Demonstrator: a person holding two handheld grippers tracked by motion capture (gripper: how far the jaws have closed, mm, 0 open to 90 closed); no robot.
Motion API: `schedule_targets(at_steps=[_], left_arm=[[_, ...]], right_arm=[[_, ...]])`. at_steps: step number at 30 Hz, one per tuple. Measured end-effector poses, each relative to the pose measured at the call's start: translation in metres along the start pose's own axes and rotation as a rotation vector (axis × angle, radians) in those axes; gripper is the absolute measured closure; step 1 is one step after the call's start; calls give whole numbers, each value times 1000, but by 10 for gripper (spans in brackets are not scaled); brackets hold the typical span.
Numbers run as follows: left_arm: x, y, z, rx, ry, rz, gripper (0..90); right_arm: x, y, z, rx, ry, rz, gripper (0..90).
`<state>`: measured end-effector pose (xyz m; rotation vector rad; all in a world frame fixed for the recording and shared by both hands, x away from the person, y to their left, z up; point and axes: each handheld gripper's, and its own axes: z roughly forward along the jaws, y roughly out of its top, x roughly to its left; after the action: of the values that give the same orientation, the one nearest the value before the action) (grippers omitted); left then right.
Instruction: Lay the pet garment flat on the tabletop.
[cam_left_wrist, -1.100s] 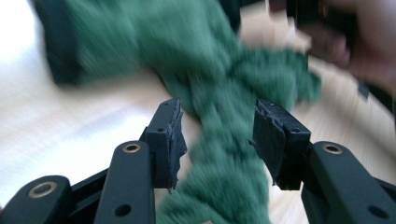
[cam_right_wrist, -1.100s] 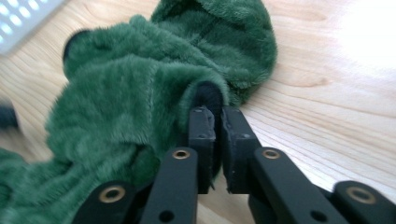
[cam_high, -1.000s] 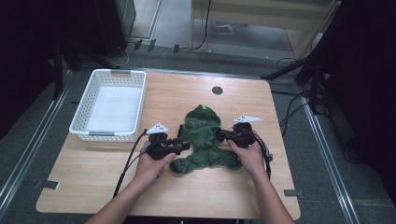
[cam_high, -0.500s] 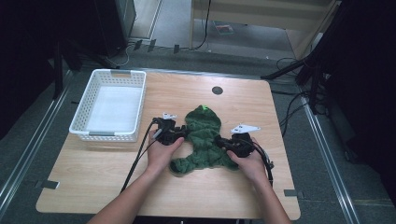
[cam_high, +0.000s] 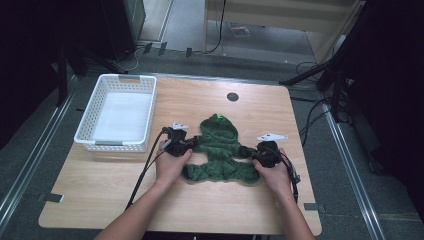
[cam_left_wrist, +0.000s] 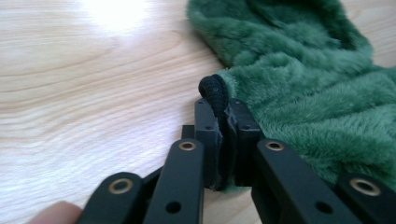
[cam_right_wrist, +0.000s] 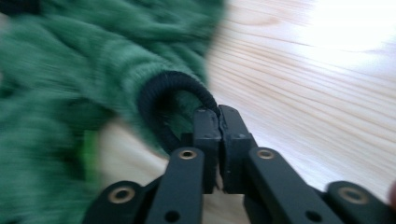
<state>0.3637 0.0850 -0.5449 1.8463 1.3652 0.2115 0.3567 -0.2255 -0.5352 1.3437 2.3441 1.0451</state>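
A small green fleece hooded garment (cam_high: 220, 147) lies flat on the wooden table (cam_high: 215, 210), hood toward the far side. My left gripper (cam_high: 186, 145) is shut on the black cuff (cam_left_wrist: 214, 91) of the garment's left sleeve. The same green garment (cam_left_wrist: 308, 84) spreads to the right in the left gripper view. My right gripper (cam_high: 252, 152) is shut on the black cuff (cam_right_wrist: 159, 95) of the right sleeve, the cuff standing open as a ring just beyond the jaws. The green garment (cam_right_wrist: 70, 60) is blurred there.
A white plastic basket (cam_high: 120, 114) stands empty at the table's far left. A round black grommet (cam_high: 232, 96) sits near the far edge. Cables trail from both grippers toward the person. Dark equipment and cables surround the table on the floor.
Both grippers have shifted on the sleeves: the left moved away from me toward the far side, the right moved outward to the right. The sleeves now stretch out sideways.
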Motion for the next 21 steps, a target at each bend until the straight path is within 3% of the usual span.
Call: schedule_targets(at_steps=[1,3,5,7,9,10,12,13,14,15,16,18,19,21], left_arm=[[-2,0,-1,3,-8,3,703],[-4,2,-7,6,21,18,505],[-5,5,-18,-36,0,6,403],[-5,10,-30,-98,6,-1,372],[-7,17,-38,-165,-8,-13,409],[-9,20,-38,-181,-14,-12,460],[-21,28,-28,-183,-38,0,577],[-27,29,-19,-168,-44,22,621],[-32,30,-11,-147,-46,33,647],[-37,29,3,-92,-28,41,678],[-37,26,13,-56,-15,31,716],[-34,20,24,17,-16,7,781],[-33,18,25,24,-10,9,800],[-32,16,23,19,24,35,826]], right_arm=[[0,1,-3,-19,35,4,762],[-1,4,-12,-56,67,9,593],[-3,11,-26,-77,81,19,539],[-6,18,-40,-116,102,32,500],[-7,29,-55,-178,136,66,549],[-5,35,-57,-208,157,81,624],[5,46,-52,-254,186,102,768],[13,51,-42,-256,157,95,822],[22,56,-29,-232,117,76,843],[27,58,-18,-206,88,54,858],[33,60,3,-148,46,36,884],[32,55,29,-41,35,93,900],[31,51,36,-8,47,115,900],[29,45,42,15,34,108,900]])
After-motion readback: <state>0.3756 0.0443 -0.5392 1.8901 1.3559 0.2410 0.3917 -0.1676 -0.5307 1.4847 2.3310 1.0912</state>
